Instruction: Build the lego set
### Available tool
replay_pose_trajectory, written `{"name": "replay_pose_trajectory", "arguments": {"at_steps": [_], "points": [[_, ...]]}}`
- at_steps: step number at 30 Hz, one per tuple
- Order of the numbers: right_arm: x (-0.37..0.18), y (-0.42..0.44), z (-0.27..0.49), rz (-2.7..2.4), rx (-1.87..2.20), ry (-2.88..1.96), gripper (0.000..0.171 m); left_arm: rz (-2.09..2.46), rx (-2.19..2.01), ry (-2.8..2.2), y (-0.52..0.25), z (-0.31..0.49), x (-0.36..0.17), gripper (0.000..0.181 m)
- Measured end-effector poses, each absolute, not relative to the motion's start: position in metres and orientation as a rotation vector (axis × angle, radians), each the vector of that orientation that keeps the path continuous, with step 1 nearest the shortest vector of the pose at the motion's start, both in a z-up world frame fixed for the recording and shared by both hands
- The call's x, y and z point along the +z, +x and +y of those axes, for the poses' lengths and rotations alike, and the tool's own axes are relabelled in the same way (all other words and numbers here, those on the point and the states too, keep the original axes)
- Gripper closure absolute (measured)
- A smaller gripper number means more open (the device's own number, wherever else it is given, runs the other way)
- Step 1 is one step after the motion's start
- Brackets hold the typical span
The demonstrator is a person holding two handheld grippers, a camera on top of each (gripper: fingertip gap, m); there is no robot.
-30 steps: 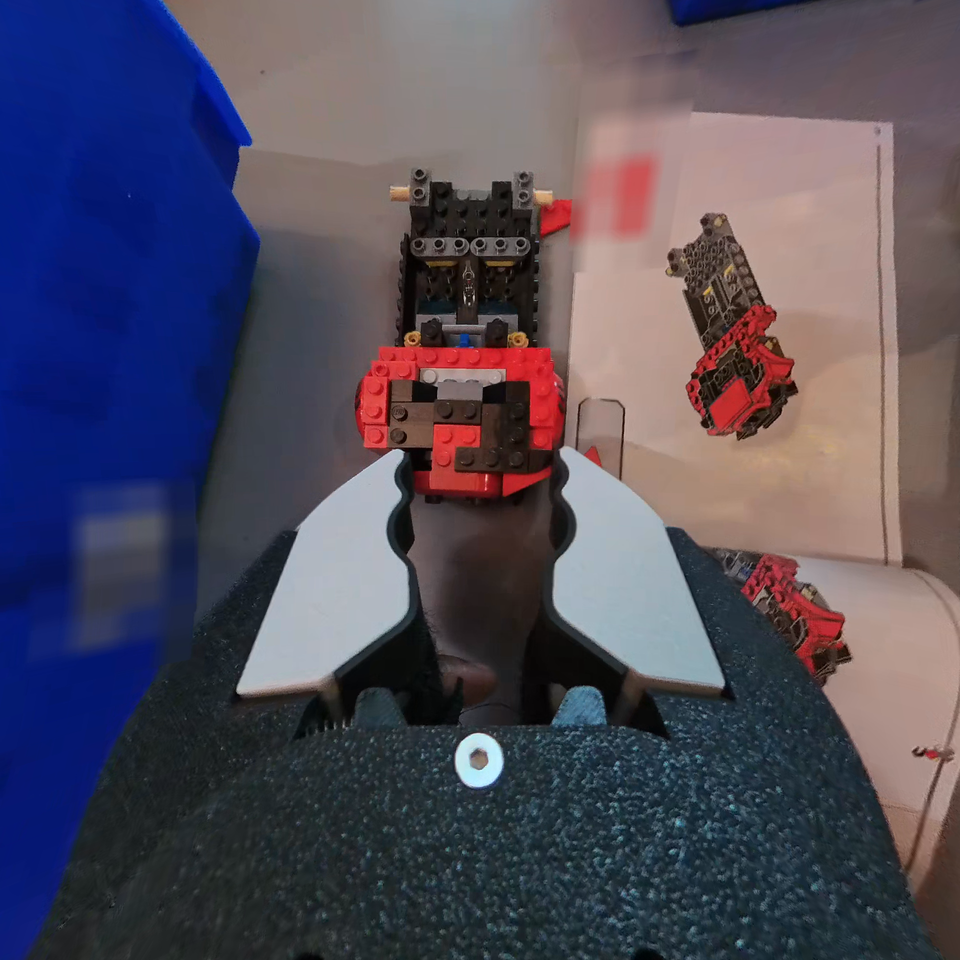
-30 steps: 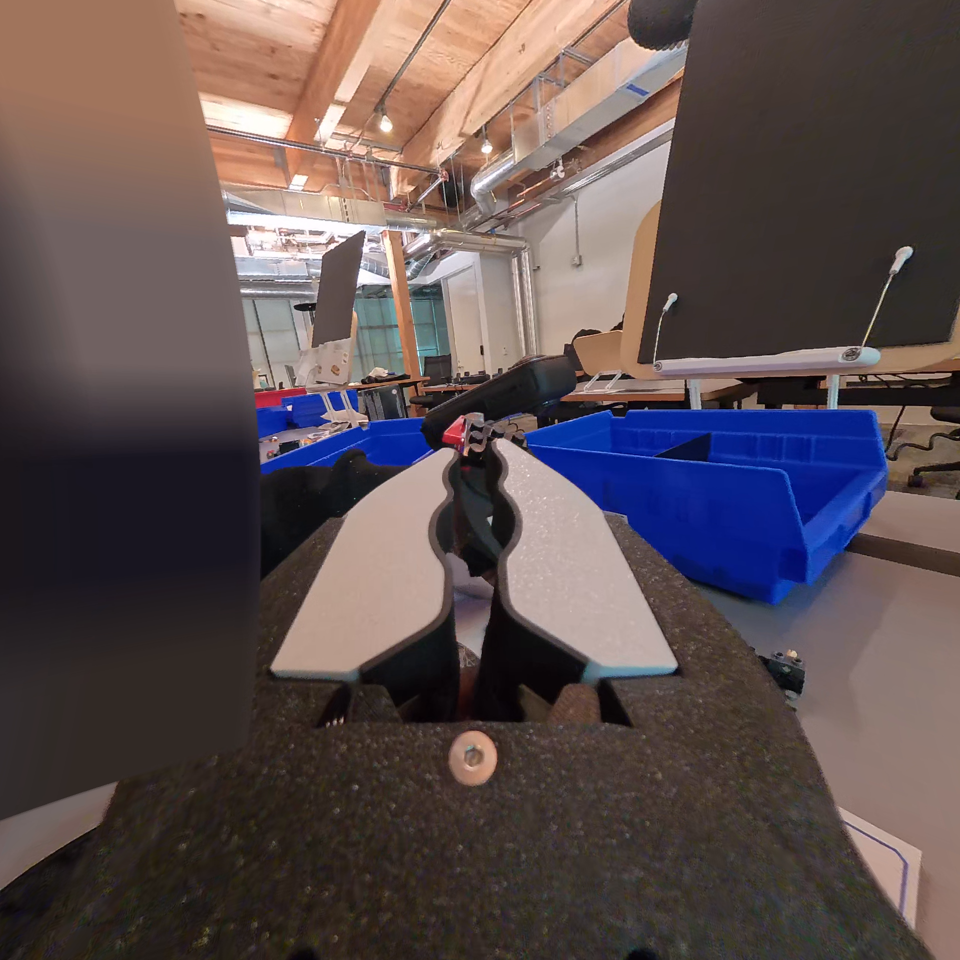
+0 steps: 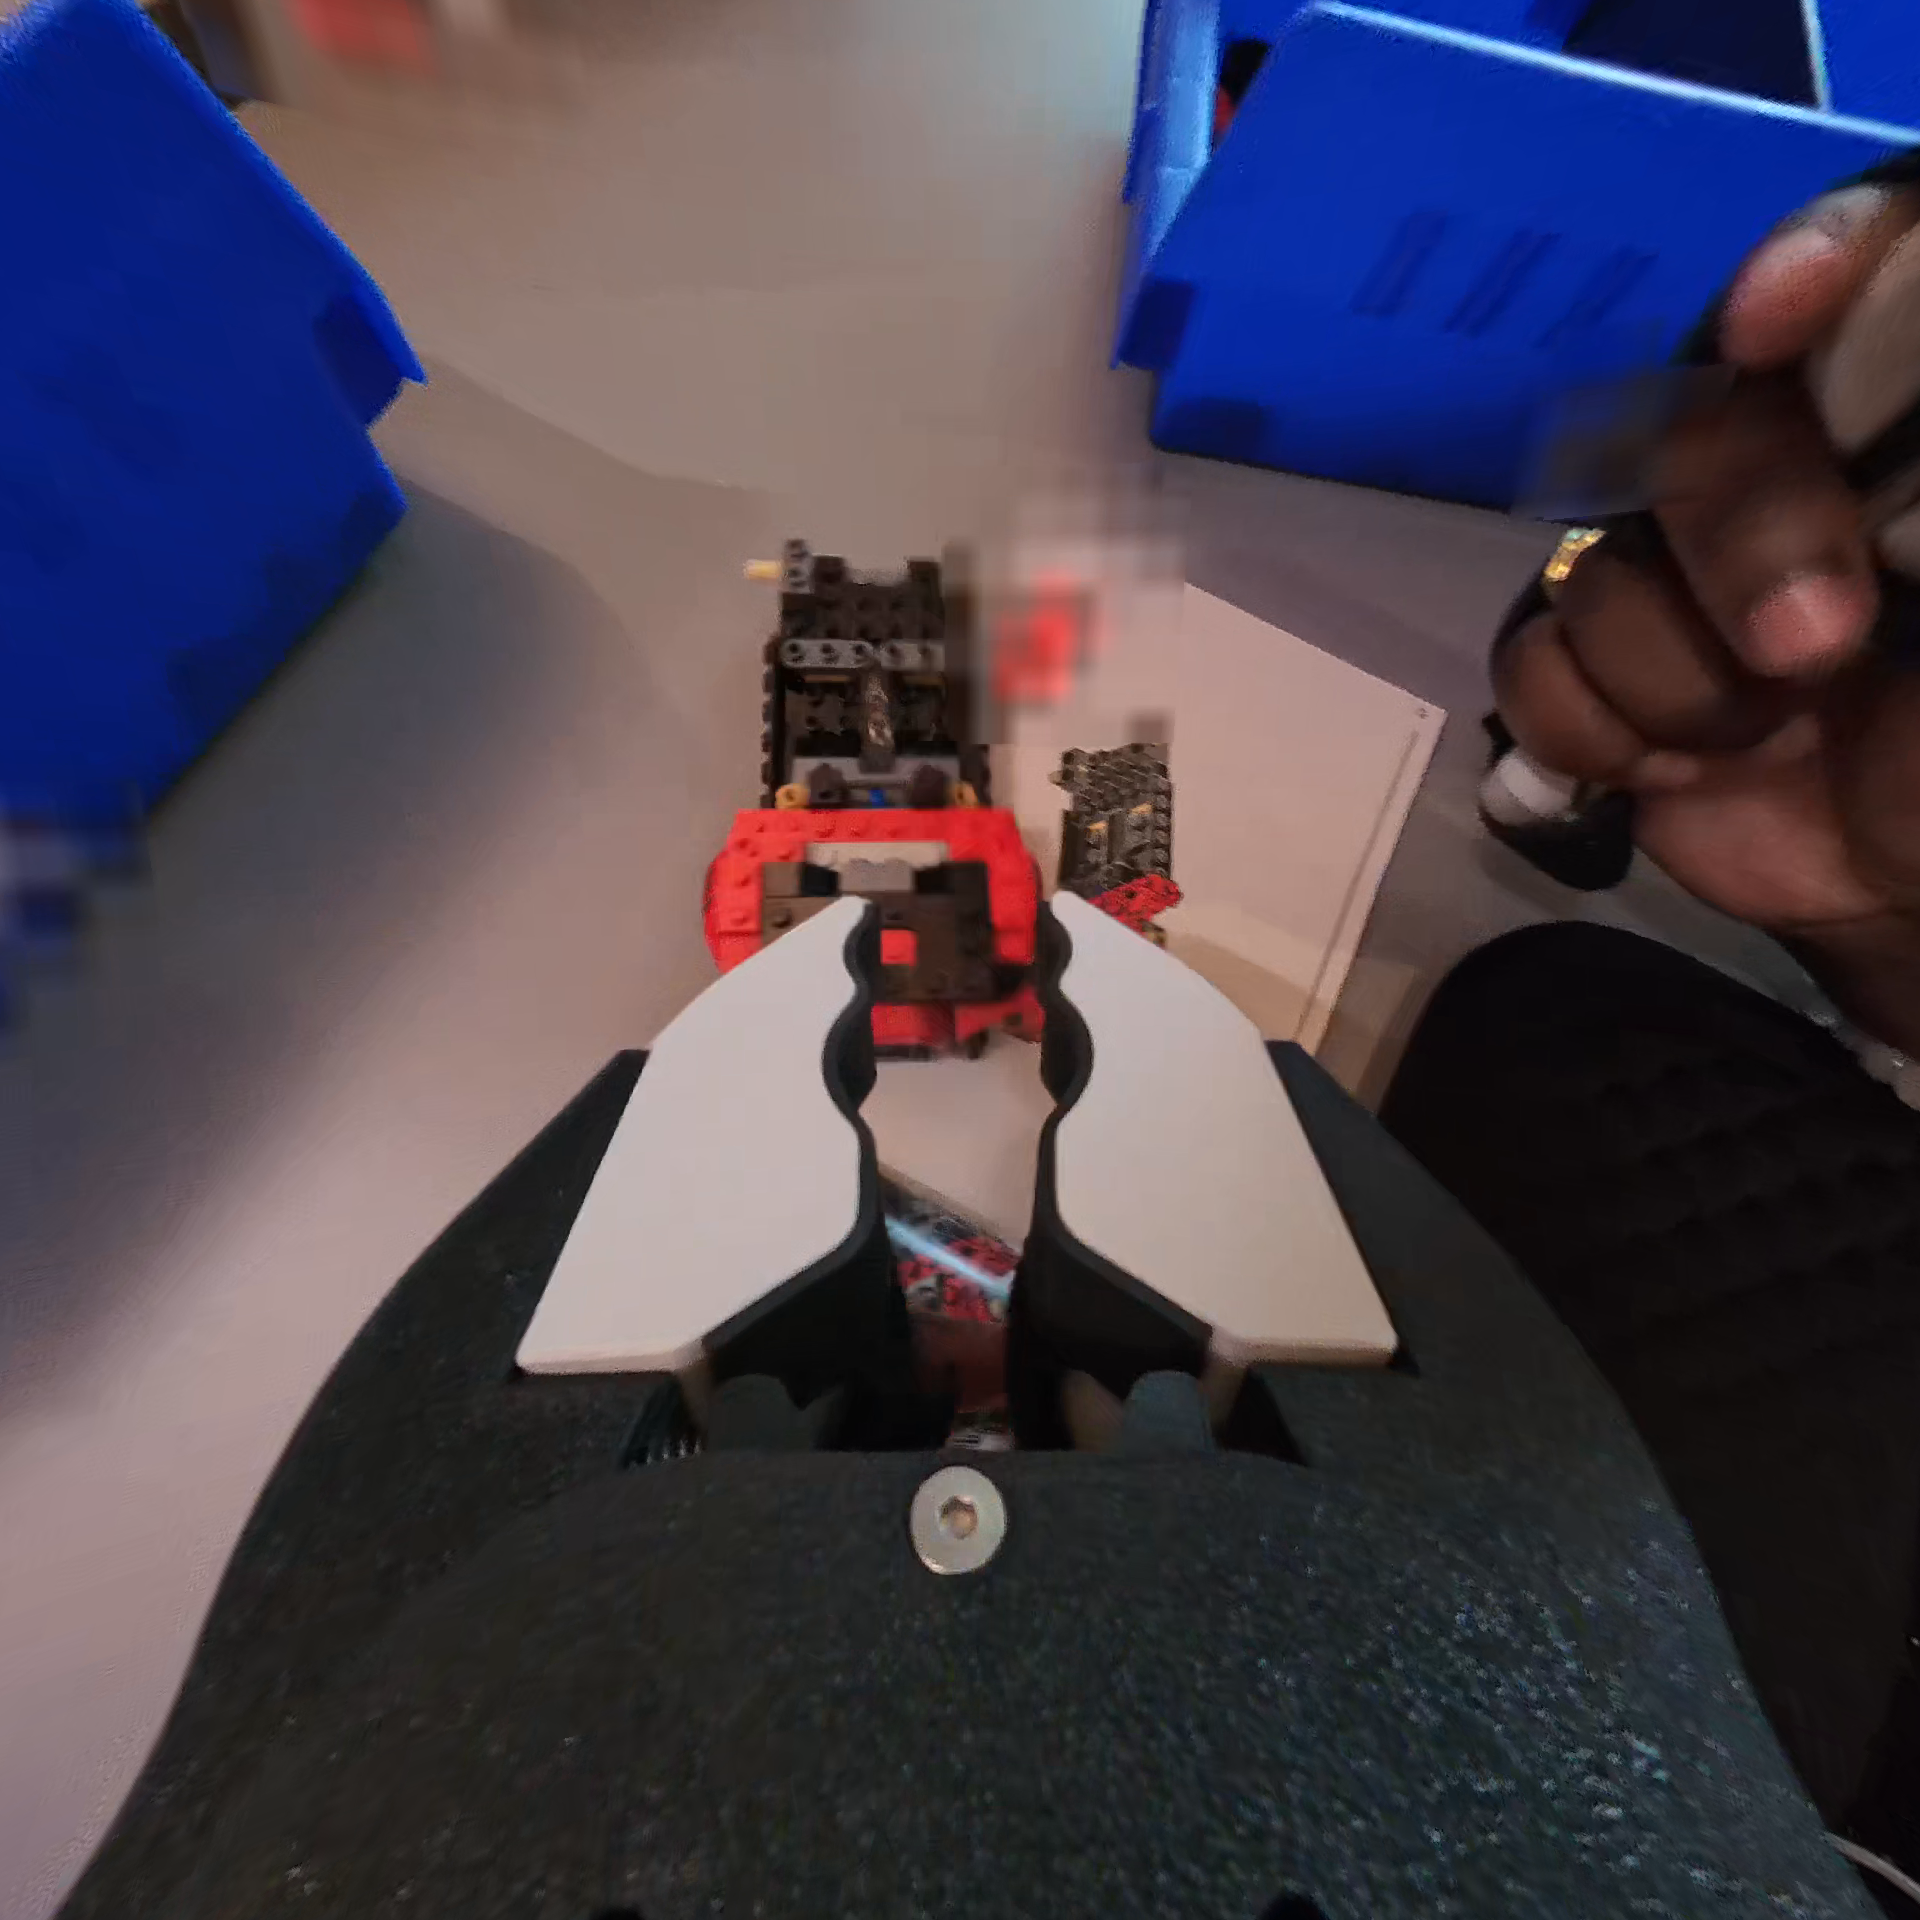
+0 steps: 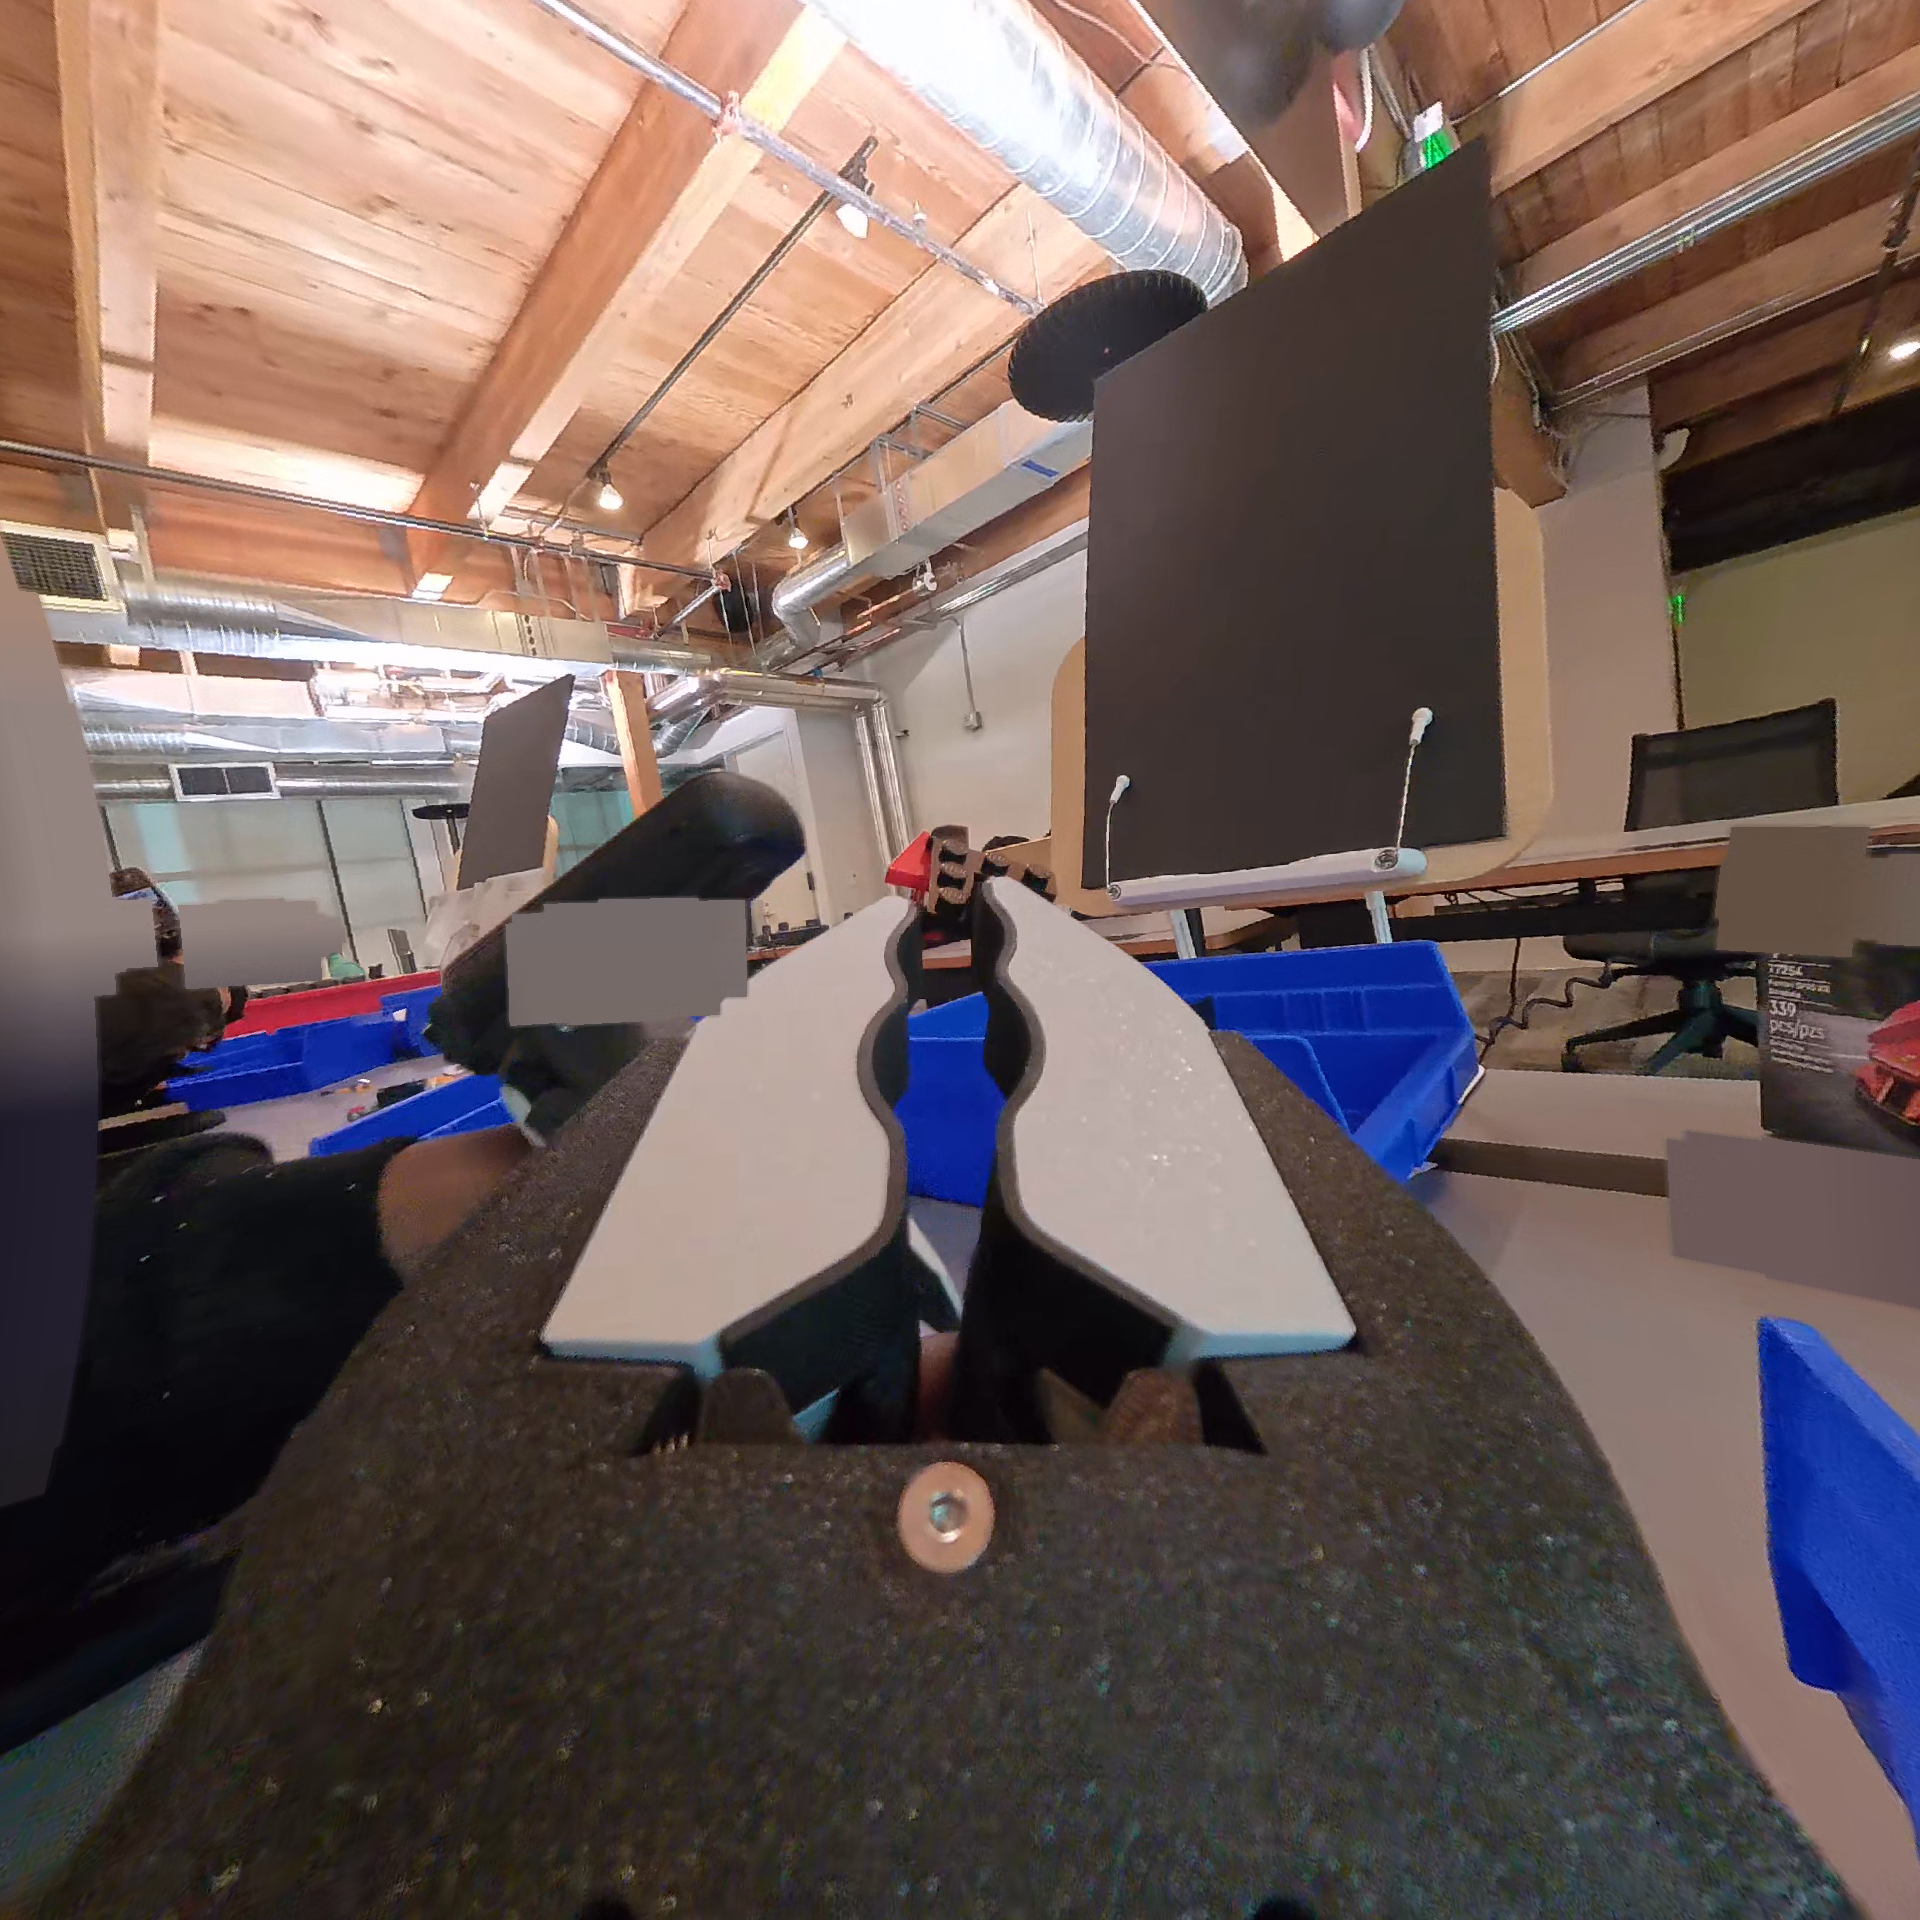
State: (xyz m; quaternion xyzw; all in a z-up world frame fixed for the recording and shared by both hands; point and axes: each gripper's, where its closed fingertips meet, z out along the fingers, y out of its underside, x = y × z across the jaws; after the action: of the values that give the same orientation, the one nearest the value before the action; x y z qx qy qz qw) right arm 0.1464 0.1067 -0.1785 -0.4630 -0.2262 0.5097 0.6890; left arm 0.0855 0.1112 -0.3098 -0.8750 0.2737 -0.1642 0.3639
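Left wrist view: left gripper (image 3: 951, 940) held wide, red-black lego car (image 3: 873, 831) mid-frame on the table just past its tips, long axis running away. Right gripper (image 4: 951, 904) pinches small lego piece (image 4: 940, 868), lifted clear.

bright, blurry edges, fisheye distortion

Wooden beam ceiling (image 4: 343, 208), silver ducts (image 4: 1091, 135), black office chair (image 4: 1725, 831), grey floor.
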Motion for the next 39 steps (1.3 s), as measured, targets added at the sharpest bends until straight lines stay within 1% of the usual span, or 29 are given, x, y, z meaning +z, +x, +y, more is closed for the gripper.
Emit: {"name": "replay_pose_trajectory", "arguments": {"at_steps": [1, 3, 4, 5, 8, 13, 17, 18, 21, 22, 26, 28, 30, 32, 37, 39], "points": [[-0.178, 0.146, 0.106, -0.508, 1.144, -1.034, 0.163, 0.708, -0.423, -2.248, 0.088, 0.106, -0.312, 0.149], [-0.178, 0.145, 0.104, -0.518, 1.149, -1.033, 0.162, 0.746, -0.389, -2.261, 0.089, 0.096, -0.318, 0.130], [-0.178, 0.144, 0.103, -0.526, 1.148, -1.031, 0.163, 0.768, -0.365, -2.255, 0.086, 0.093, -0.317, 0.126], [-0.179, 0.143, 0.103, -0.533, 1.143, -1.032, 0.162, 0.775, -0.339, -2.227, 0.080, 0.092, -0.311, 0.124], [-0.180, 0.140, 0.102, -0.542, 1.163, -1.038, 0.162, 0.826, -0.303, -2.186, 0.056, 0.093, -0.290, 0.126], [-0.183, 0.137, 0.103, -0.556, 1.177, -1.056, 0.163, 1.044, -0.591, -2.382, 0.046, 0.102, -0.323, 0.124], [-0.185, 0.134, 0.102, -0.585, 1.172, -1.058, 0.163, 1.064, -0.915, -2.409, 0.060, 0.110, -0.336, 0.100], [-0.185, 0.134, 0.102, -0.590, 1.169, -1.061, 0.163, 1.087, -0.944, -2.399, 0.063, 0.110, -0.339, 0.099], [-0.185, 0.134, 0.102, -0.592, 1.169, -1.064, 0.163, 1.205, -1.005, -2.340, 0.077, 0.096, -0.342, 0.102], [-0.185, 0.135, 0.103, -0.586, 1.173, -1.065, 0.163, 1.235, -1.020, -2.328, 0.081, 0.089, -0.341, 0.105], [-0.185, 0.136, 0.104, -0.570, 1.198, -1.070, 0.163, 1.278, -1.131, -2.290, 0.102, 0.061, -0.335, 0.108], [-0.185, 0.137, 0.104, -0.569, 1.206, -1.074, 0.163, 1.321, -1.159, -2.263, 0.110, 0.046, -0.334, 0.113], [-0.189, 0.136, 0.104, -0.589, 1.221, -1.095, 0.163, 1.311, -1.071, -2.245, 0.108, 0.046, -0.332, 0.122], [-0.201, 0.133, 0.104, -0.618, 1.241, -1.182, 0.162, 1.245, -0.980, -2.164, 0.102, 0.054, -0.320, 0.130], [-0.234, 0.128, 0.096, -0.573, 1.492, -1.493, 0.163, 1.128, -0.624, -1.820, 0.083, 0.073, -0.278, 0.139], [-0.236, 0.125, 0.086, -0.525, 1.649, -1.533, 0.163, 1.119, -0.561, -1.661, 0.089, 0.067, -0.263, 0.143]]}}
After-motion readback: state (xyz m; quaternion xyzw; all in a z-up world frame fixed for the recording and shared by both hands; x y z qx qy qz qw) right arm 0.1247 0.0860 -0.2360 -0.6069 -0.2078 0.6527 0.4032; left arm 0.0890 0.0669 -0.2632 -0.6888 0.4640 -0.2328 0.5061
